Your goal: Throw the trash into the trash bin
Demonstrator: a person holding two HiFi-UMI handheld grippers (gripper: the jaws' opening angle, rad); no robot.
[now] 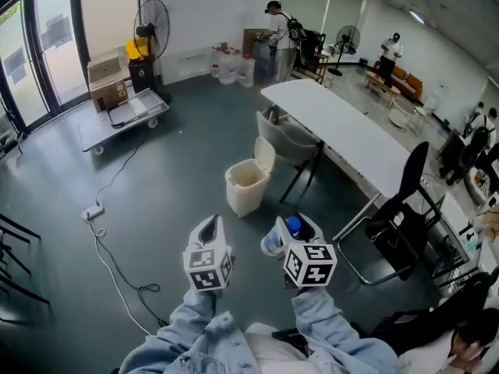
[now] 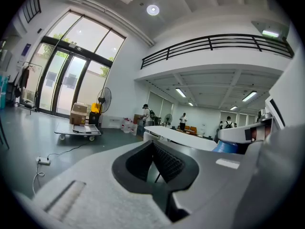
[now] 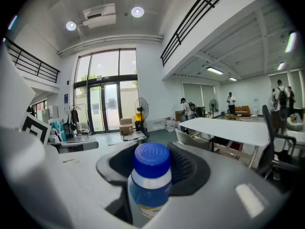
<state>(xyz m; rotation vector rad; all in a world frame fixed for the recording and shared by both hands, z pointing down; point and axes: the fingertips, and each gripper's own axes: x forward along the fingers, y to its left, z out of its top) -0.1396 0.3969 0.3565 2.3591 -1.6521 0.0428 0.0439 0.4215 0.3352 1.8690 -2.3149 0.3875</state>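
Two grippers come first, carried on denim sleeves (image 1: 195, 329) above the grey floor (image 1: 171, 178). The left gripper (image 2: 153, 147) has its jaws drawn together with nothing between them. The right gripper (image 3: 153, 162) has its jaws spread wide and clamped on a clear bottle (image 3: 150, 178) with a blue cap. Just beyond both, on the floor, stands the cream bin (image 1: 245, 192), lid tipped up and mouth open. It is beside a grey chair (image 1: 292, 140) at the white table's (image 1: 351, 127) long left edge. A black chair (image 1: 401, 209) sits by the table's near end. Left of the bin lies a power strip (image 1: 93, 211) with its cable. Farther off are a cart (image 1: 129, 117), boxes (image 1: 105, 84), a fan (image 1: 150, 18) and people (image 1: 274, 37).
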